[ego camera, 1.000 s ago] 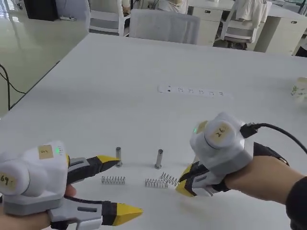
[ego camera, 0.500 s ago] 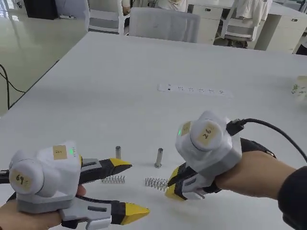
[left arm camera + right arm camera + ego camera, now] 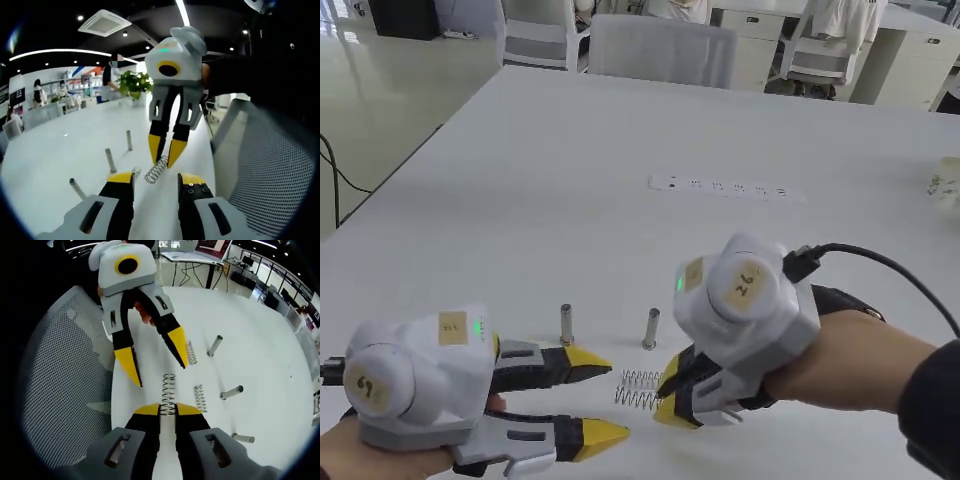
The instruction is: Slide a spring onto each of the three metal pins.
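The right gripper [image 3: 168, 410] has its jaws pinched together on 1 end of a spring [image 3: 168, 387], and the rest of the spring sticks straight out ahead of the tips toward the left gripper [image 3: 161, 374]. The left gripper faces it nose to nose with its jaws spread wide and nothing between them; its yellow tips sit just beside the spring's free end without touching it. Whether the clamped spring rests on the white table [image 3: 250, 330] or is raised a little off it cannot be told. 2 other springs lie flat on the table: 1 [image 3: 199, 397] just beside the clamped one and roughly parallel to it, the other [image 3: 191, 352] farther on, close to a jaw of the left gripper. Beyond them the 3 metal pins [image 3: 215, 345] [image 3: 231, 391] [image 3: 242, 438] stand in a row, well spaced, each bare with no spring on it. In the head view 2 of them stand upright just past the gripper tips. A white power strip [image 3: 725, 188] lies well beyond them near mid-table, and a grey chair [image 3: 665, 52] stands at the far edge.
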Available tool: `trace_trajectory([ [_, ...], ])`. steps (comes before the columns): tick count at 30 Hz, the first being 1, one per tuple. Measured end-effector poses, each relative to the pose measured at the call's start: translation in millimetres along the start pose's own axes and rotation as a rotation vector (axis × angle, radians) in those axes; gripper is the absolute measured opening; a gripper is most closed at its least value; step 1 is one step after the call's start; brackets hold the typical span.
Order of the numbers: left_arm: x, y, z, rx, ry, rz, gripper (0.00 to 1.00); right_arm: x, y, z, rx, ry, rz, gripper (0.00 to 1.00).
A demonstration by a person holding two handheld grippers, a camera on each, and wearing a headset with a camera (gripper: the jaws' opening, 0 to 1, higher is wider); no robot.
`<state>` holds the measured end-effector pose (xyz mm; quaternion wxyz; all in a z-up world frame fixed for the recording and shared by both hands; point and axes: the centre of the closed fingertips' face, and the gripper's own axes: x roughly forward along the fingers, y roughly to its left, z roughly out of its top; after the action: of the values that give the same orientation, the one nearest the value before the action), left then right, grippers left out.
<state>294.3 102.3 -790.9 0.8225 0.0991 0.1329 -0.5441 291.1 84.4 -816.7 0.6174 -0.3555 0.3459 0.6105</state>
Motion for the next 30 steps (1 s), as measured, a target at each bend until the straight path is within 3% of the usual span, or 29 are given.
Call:
trace_trajectory([
  [12,3.5,-12.1,-4.0,0.042,0.02,-0.056,0.09,0.4,12.7,2.0,-0.046,0.005,0.05,0.08],
  [22,4.5,-17.5,-6.6,0.071,0.043,-0.079,0.05,-1.5,18.2,1.3,-0.061,0.013,0.078,0.07],
  [30,7.9,-27.3,-10.5,0.155,0.093,-0.115,0.04,-3.0,23.9,-2.2,-0.069,0.032,0.106,0.07],
])
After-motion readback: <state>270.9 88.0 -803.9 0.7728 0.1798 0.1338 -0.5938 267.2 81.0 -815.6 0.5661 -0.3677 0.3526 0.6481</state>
